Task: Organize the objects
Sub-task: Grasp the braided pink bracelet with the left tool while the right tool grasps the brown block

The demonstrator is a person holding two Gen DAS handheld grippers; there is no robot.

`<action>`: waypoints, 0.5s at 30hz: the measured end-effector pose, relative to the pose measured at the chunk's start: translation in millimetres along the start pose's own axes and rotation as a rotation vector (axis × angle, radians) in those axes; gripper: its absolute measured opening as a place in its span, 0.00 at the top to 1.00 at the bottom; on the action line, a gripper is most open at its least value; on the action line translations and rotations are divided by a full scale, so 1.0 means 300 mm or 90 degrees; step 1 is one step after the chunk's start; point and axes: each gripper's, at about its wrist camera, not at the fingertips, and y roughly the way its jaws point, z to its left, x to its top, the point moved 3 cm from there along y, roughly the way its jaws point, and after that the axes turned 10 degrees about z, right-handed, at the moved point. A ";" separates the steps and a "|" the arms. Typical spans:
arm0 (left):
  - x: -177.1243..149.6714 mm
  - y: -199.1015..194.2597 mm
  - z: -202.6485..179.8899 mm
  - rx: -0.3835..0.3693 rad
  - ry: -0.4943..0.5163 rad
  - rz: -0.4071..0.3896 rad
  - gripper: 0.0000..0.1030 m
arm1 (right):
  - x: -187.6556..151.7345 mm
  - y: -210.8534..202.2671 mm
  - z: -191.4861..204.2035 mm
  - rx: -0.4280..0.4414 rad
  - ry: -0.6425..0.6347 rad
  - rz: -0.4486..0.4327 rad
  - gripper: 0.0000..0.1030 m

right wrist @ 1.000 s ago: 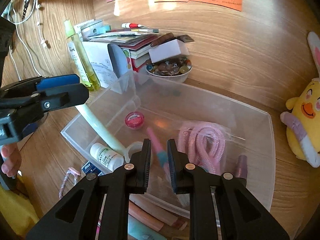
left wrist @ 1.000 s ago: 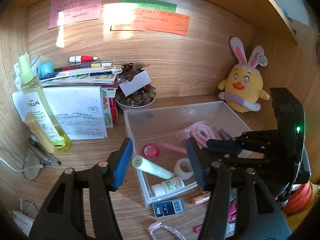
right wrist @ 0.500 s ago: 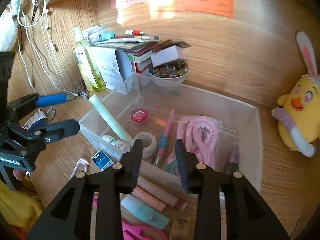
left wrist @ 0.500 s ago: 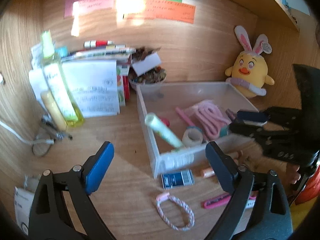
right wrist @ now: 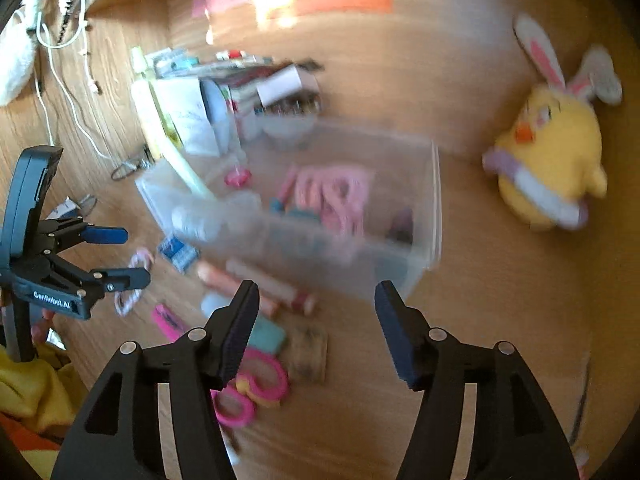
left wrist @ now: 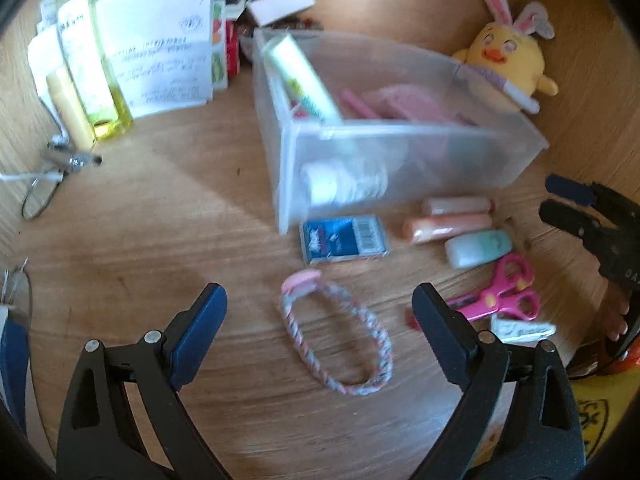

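Observation:
A clear plastic bin [left wrist: 400, 152] [right wrist: 304, 240] on the wooden desk holds a green tube [left wrist: 300, 76], a white bottle [left wrist: 344, 184], pink cord and pens. In front of it lie a braided bracelet [left wrist: 336, 340], a blue box [left wrist: 344, 238], two peach sticks [left wrist: 448, 226], a mint tube [left wrist: 478, 248] and pink scissors [left wrist: 504, 296] [right wrist: 248, 388]. My left gripper [left wrist: 320, 320] is open and empty, low over the bracelet. My right gripper [right wrist: 316, 320] is open and empty, above the items before the bin.
A yellow bunny plush [left wrist: 508, 56] [right wrist: 552, 160] sits right of the bin. A yellow-green bottle [left wrist: 96, 80], papers and stacked books [left wrist: 160, 60] stand at the back left. A cable and clips [left wrist: 48, 176] lie at left. A small brown block [right wrist: 308, 352] lies by the scissors.
Both grippers have pulled back from the bin toward the desk front and opened wider. The left one has tilted down over the bracelet. Both views are motion-blurred.

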 end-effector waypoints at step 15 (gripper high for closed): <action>-0.009 -0.011 0.008 0.035 -0.014 -0.036 0.38 | -0.048 0.101 -0.019 0.005 0.011 0.056 0.62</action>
